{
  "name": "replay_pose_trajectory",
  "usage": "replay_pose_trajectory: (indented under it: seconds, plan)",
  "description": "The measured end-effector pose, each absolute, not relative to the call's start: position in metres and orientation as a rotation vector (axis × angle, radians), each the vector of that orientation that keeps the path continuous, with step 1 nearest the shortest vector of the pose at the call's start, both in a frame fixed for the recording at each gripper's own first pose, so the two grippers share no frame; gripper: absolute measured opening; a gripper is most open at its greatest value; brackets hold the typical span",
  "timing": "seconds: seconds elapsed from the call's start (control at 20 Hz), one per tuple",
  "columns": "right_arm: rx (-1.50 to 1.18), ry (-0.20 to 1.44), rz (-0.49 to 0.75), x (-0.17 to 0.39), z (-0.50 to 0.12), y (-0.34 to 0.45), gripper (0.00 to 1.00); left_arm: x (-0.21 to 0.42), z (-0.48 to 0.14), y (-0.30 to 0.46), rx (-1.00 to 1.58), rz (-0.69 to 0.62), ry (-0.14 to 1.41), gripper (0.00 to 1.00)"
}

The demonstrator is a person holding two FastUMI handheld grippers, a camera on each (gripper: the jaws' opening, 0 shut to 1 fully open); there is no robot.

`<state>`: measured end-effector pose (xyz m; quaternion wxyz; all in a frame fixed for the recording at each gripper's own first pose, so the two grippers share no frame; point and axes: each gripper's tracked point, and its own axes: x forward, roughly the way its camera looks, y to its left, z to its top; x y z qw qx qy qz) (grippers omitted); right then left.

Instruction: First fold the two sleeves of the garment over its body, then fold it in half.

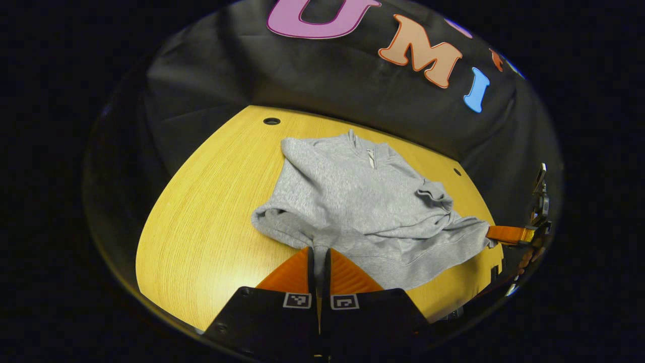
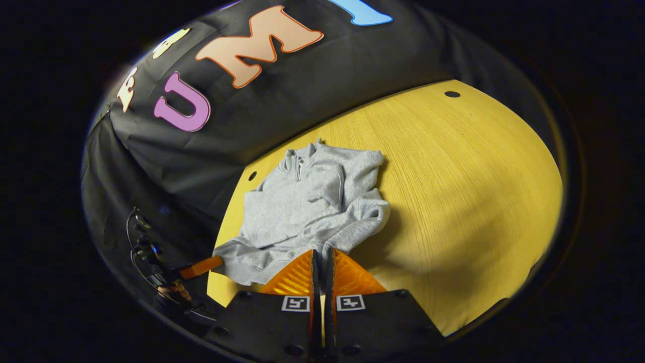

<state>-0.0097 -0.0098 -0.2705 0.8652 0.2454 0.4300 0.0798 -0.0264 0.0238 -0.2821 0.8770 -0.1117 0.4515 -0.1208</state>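
Wood tabletop (image 1: 201,212) w/ black cloth wall behind. Grey garment (image 1: 352,201) lies straight ahead of both tools, collar at far end, both sleeves already over the body. Left gripper (image 1: 318,254) clamped on the near hem, fabric pinched between its fingers. Right gripper (image 2: 322,254) likewise clamped on the hem at the other corner, also seen off to left gripper's right.

A heathered light-grey sweatshirt (image 1: 352,212) is lying on a yellow table (image 1: 201,217) showing fine wood-grain lines, with small black-and-white square markers (image 2: 322,303) showing on each gripper's black body, against a black cloth wall (image 1: 327,80).
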Motion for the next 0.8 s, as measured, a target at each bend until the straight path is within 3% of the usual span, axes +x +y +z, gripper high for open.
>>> replay_pose_trajectory:
  seconds: [0.4, 0.8]
  plan:
    - [0.597, 0.844, 0.173, 0.046, -0.251, -0.002, 0.05, 0.027, -0.265, 0.017, -0.26, -0.269, 0.913, 0.0]
    - [0.622, 0.843, 0.129, 0.113, -0.267, -0.005, 0.05, 0.081, -0.293, 0.014, -0.336, -0.239, 0.984, 0.0]
